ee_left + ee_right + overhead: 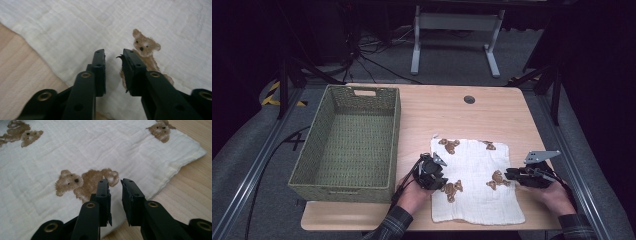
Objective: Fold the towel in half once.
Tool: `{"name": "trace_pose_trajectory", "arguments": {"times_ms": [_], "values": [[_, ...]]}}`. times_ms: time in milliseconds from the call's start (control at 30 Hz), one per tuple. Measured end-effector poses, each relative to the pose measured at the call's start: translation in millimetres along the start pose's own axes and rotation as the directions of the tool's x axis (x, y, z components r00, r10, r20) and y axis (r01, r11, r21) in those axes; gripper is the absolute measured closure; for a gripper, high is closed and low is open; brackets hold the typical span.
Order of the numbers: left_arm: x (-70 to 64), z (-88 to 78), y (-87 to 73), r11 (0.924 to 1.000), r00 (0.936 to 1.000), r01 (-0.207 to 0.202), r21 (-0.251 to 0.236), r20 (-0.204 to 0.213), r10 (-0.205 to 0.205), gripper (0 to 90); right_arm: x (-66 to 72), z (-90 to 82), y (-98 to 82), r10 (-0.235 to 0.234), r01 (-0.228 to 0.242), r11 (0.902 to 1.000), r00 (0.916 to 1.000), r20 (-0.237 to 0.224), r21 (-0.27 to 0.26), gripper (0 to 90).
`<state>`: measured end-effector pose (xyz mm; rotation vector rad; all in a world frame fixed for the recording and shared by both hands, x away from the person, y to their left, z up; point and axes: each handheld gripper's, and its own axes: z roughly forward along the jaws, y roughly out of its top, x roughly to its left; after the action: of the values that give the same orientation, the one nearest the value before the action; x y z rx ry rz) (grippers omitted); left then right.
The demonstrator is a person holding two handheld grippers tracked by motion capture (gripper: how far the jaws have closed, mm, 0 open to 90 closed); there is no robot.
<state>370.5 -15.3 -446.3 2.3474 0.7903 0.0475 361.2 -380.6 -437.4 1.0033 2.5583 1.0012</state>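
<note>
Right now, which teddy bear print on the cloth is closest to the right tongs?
The bear print near the cloth's right edge, just left of the right tongs; the other bears lie farther off.

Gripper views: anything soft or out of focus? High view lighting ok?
Left gripper view: the claw close up is soft, cloth weave sharper. Right gripper view: bear print fairly crisp, far cloth edge slightly blurred. High view: table evenly lit, surroundings dark, no glare.

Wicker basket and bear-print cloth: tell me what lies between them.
In the high view, bare wooden table separates the wicker basket from the bear-print cloth; nearer the person, the left gripper sits at the cloth's edge.
</note>
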Motion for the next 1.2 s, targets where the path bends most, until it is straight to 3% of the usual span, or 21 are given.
{"name": "trace_pose_trajectory", "arguments": {"times_ms": [67,200,400,500,600,667,800,900,1033,1200], "values": [[2.2,-1.0,2.2,0.9999,1.0,0.007,-0.013,-0.003,-0.007,62.5,-1.9,-0.8,2.2,0.001,-0.001,0.9999,1.0,0.006,-0.013,71.1],[10.2,-2.8,6.7,0.998,0.9995,-0.031,-0.055,-0.012,0.03,57.7,-6.9,-0.6,7.7,0.003,-0.003,0.9997,0.9997,0.024,-0.023,66.3],[23.1,-3.3,19.8,0.9995,0.9999,-0.012,-0.029,0.001,0.012,53.8,-15.8,3.5,16.8,0.02,-0.019,0.9994,0.9996,0.022,-0.027,62.5],[28.1,-3.0,23.9,0.9988,1.0,-0.005,-0.048,0.002,0.006,53.3,-17.8,5.6,19.7,0.02,-0.019,0.9996,0.9995,0.023,-0.022,61.8],[32.6,-2.8,26.8,0.9955,0.9996,0.005,-0.094,-0.028,-0.007,53.3,-20.4,7.3,24.6,0.014,-0.013,0.9997,0.9996,0.024,-0.022,60.7],[37.4,-2.0,31.4,0.9981,0.9995,0.002,-0.061,-0.03,-0.004,53.3,-22.2,8.3,28.3,0.013,-0.013,0.9996,0.9996,0.025,-0.027,60.1],[44.3,-2.2,37.9,0.996,0.9985,0.013,-0.088,-0.051,-0.017,53.9,-26.8,9.9,36.5,0.011,-0.01,0.9994,0.9996,0.027,-0.034,58.0],[50.0,-2.9,44.0,0.9962,0.998,0.018,-0.086,-0.059,-0.023,53.5,-31.1,10.0,42.5,0.013,-0.011,0.9989,0.9994,0.033,-0.046,57.7],[55.1,-4.5,52.9,0.9964,0.9942,0.017,-0.083,-0.105,-0.026,53.0,-37.5,11.6,49.0,0.019,-0.017,0.9984,0.9992,0.036,-0.055,58.0],[64.0,-0.9,61.7,0.9953,0.9926,0.018,-0.095,-0.118,-0.03,53.6,-43.9,14.9,52.1,0.026,-0.023,0.9971,0.9991,0.034,-0.072,59.4]]}}
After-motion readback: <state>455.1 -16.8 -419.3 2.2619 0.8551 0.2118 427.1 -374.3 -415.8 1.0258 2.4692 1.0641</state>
